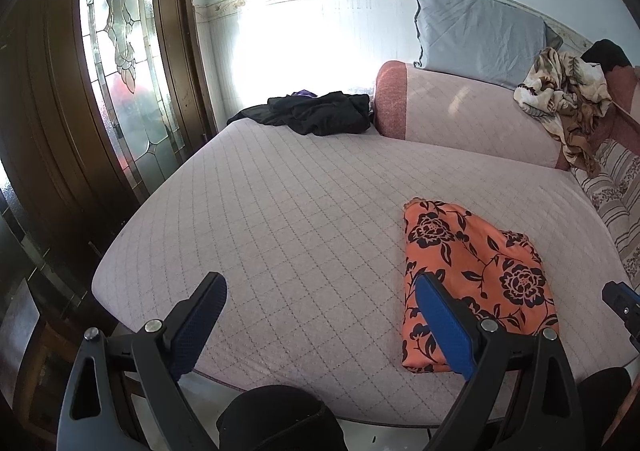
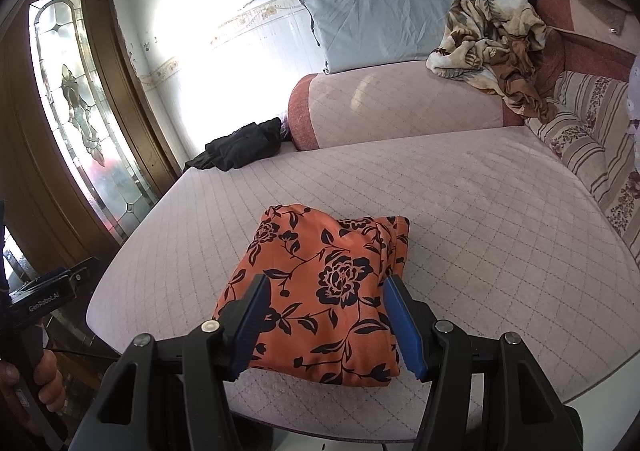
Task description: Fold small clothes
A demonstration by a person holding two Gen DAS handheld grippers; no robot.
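Left wrist view: the left gripper hangs with its jaws spread wide, nothing between them but bare quilted sofa seat. The folded orange floral garment lies at four o'clock on the seat, its near edge partly behind the right-hand blue pad. A black pile of clothes sits far back at twelve o'clock, the grey pillow at one o'clock, a crumpled beige floral cloth at two. The stained-glass door fills ten o'clock.

Right wrist view: the right gripper is parted too, fingers either side of the garment; contact I can't confirm. Only here: a hand at eight o'clock holding the other gripper's handle, and a striped cushion at three o'clock.
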